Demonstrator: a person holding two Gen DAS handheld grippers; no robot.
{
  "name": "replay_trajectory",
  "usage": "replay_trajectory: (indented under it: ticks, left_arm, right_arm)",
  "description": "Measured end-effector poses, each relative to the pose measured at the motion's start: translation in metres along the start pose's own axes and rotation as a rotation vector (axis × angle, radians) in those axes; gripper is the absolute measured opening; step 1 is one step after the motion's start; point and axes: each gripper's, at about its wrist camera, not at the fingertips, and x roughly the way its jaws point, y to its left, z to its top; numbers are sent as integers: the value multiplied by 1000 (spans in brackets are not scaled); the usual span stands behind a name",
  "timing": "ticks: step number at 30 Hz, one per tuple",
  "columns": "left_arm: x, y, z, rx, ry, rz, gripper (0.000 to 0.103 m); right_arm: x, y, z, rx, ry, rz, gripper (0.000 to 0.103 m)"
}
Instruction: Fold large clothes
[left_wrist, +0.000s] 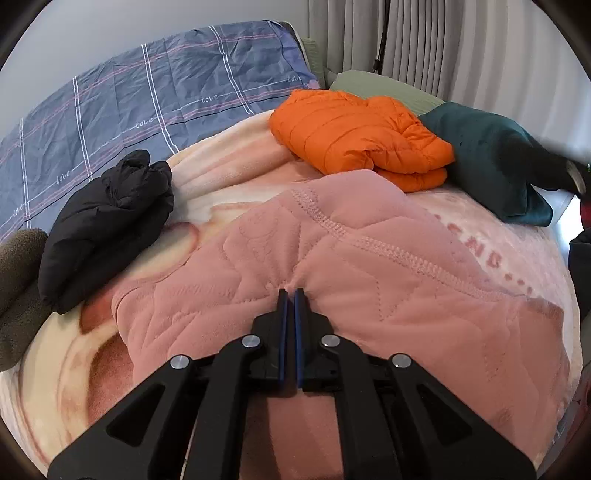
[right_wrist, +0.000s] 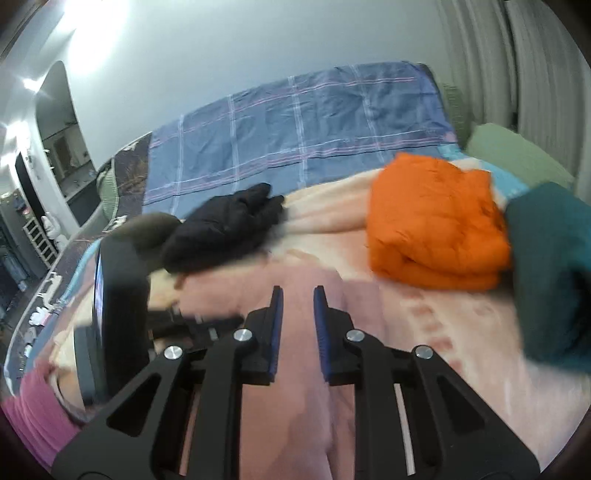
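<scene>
Item in hand: pink quilted garment (left_wrist: 332, 280), before the folded orange puffer jacket (left_wrist: 354, 136), half folded; our left gripper (left_wrist: 291, 293) pinches it, right gripper (right_wrist: 297, 291) released; black jacket (left_wrist: 107, 218) folded leftward

Bare blanket (left_wrist: 236, 173) between black jacket (left_wrist: 107, 225) at left and folded orange puffer jacket (left_wrist: 354, 136) at right: an open lane toward the blue plaid sheet (left_wrist: 147, 96). Teal garment (left_wrist: 491, 158) lies touching the orange one, closing the far right. Brown fleece (left_wrist: 18, 284) blocks the left edge beside the black jacket. Pink quilted garment (left_wrist: 332, 280) covers the near middle. Left gripper (right_wrist: 114, 295) stands close on the right gripper's (right_wrist: 297, 295) left.
</scene>
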Motion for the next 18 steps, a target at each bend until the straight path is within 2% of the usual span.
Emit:
replay_trajectory:
  ticks: [2,3,5,6,8,11,18]
  left_arm:
    - [-1,-1,-2,-3,-12,2,3]
    - [-1,0,-2,-7,-16,-1,3]
    - [-1,2,-2,-11,-26,-7,3]
    - [2,1,-2,-11,-26,-15,3]
    - [6,-4,-1,7,-30,-22,3]
    - [7,-11,-1,41,-42,-11,3]
    - [9,-7,-6,14,-81,-40,3]
  right_arm:
    - [30,-9,6,45,51,42,14]
    - [57,-16,1,64,105,29,14]
    - [94,-26,-15,57,194,-50,10]
    - [109,-37,-29,82,202,-53,10]
    - [108,-47,-37,134,175,-29,9]
    - [106,-51,-40,138,167,-20,9]
    - [108,-49,-41,138,159,-13,9]
